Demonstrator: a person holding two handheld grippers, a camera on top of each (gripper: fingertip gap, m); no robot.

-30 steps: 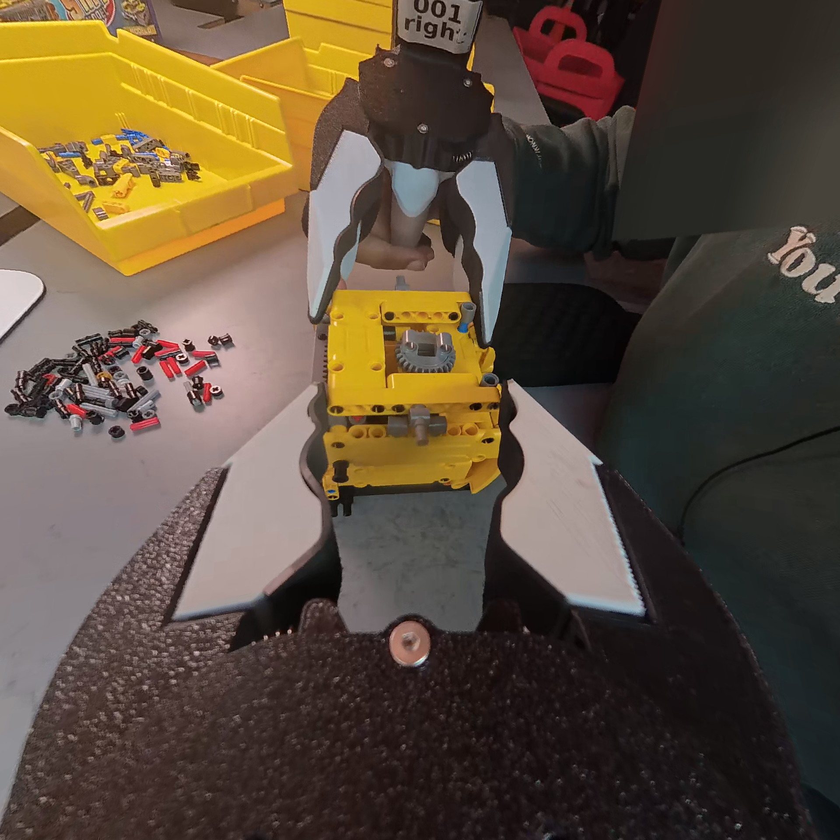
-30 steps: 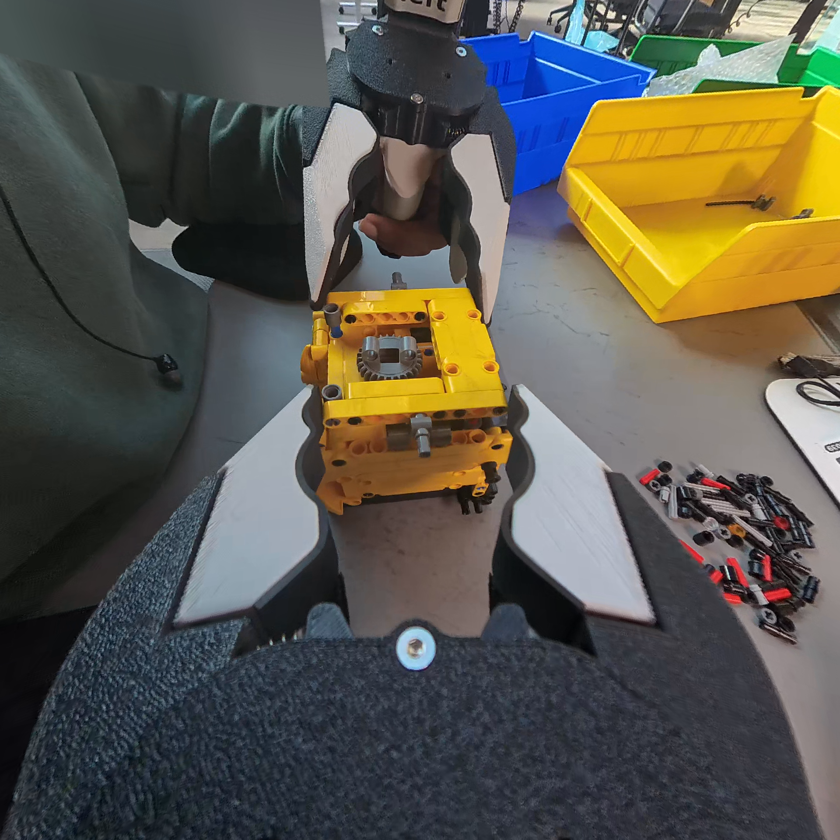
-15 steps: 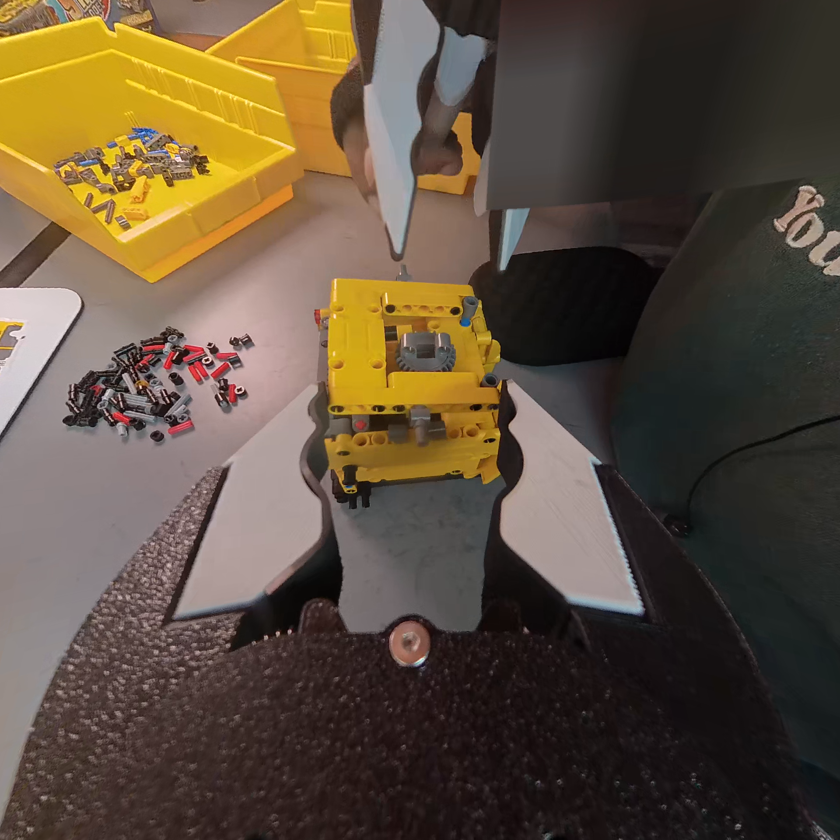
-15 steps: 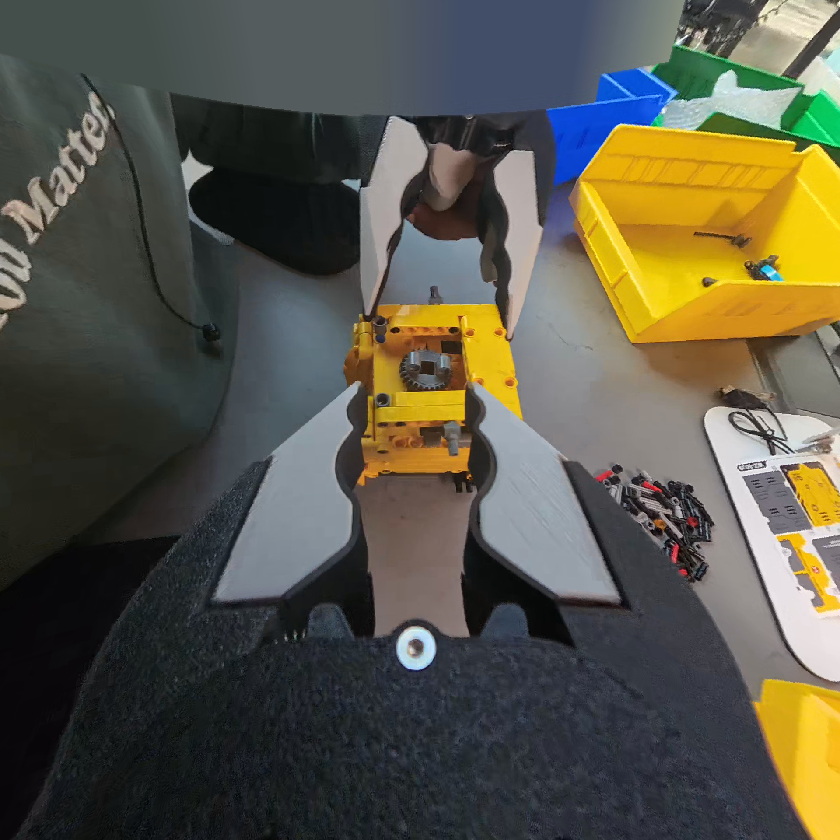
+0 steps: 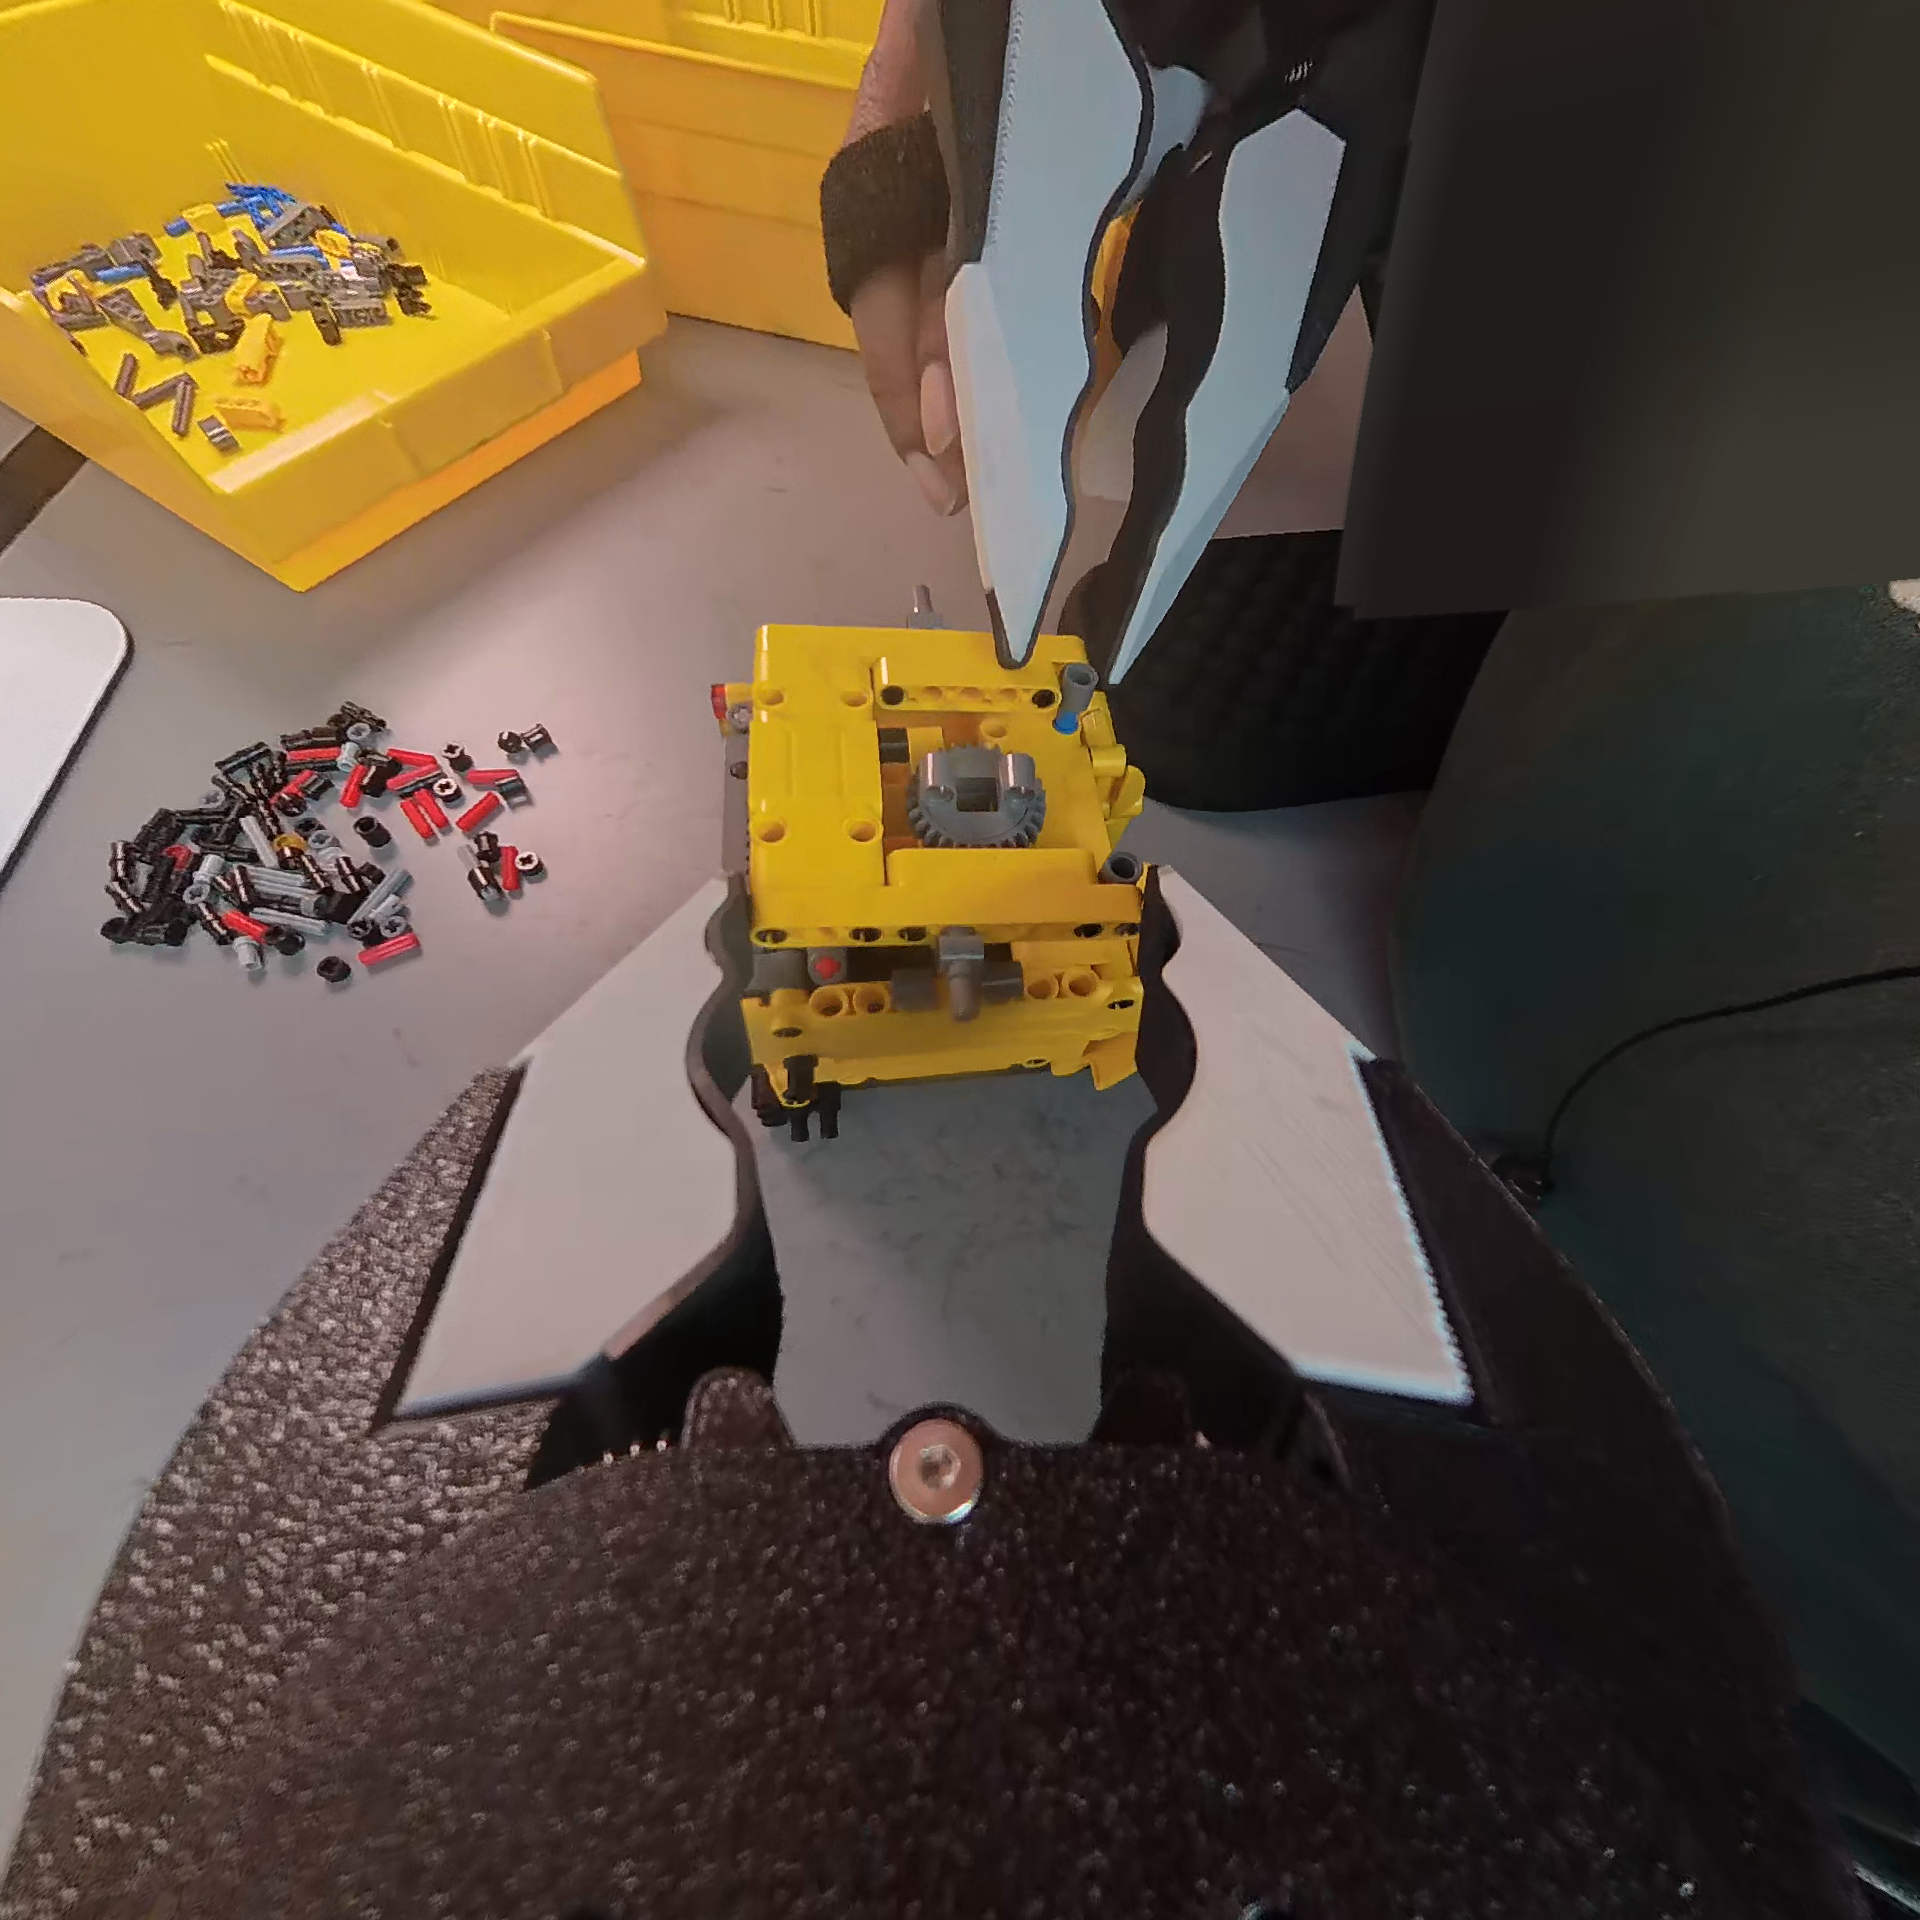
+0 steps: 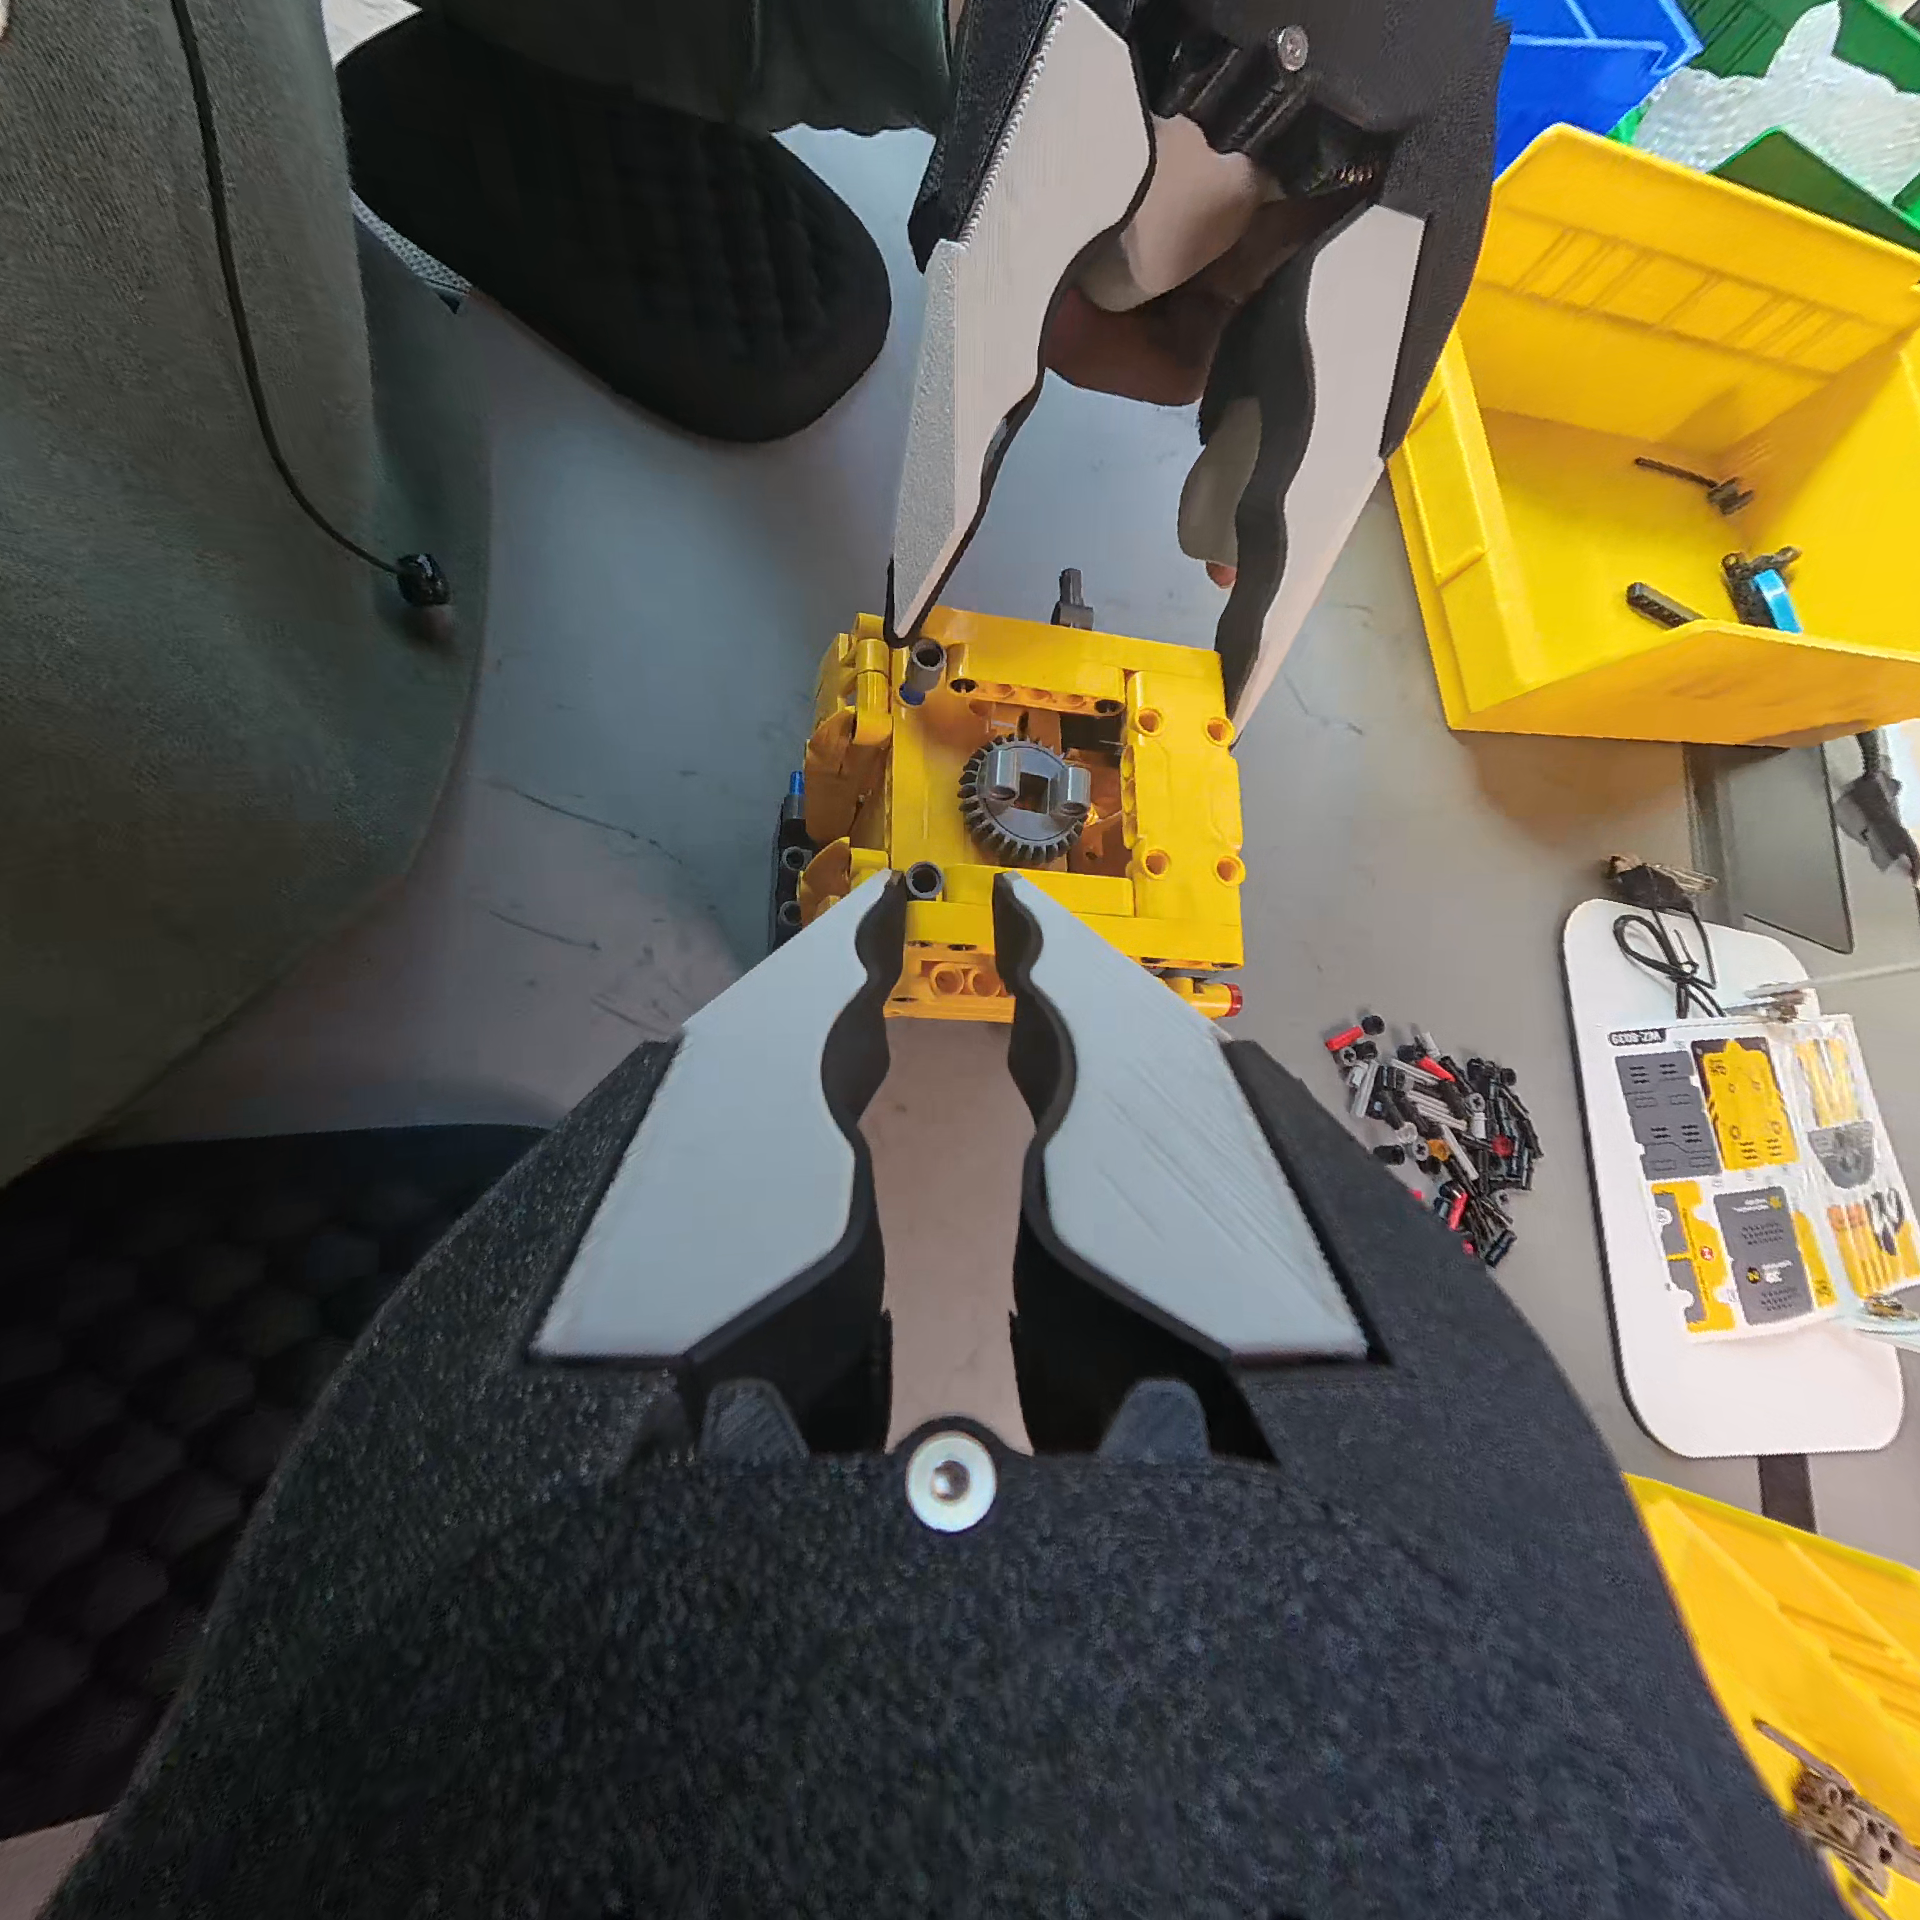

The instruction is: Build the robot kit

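While our left gripper (image 5: 940, 894) clasps the yellow Technic assembly (image 5: 821, 769) by its flanks on the grey table (image 5: 623, 520), fingers spread wide, we judge a steady, square hold matters. Our right gripper (image 6: 943, 883), narrowly parted, straddles the corner's grey pin (image 6: 923, 881) without pinching it.

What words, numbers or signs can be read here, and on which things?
Small print and a number tag stand on the yellow, grey and white printed sheet on the white rounded board; I do not copy writing.
No writing shows on the yellow building-block model, the left gripper or the right gripper.
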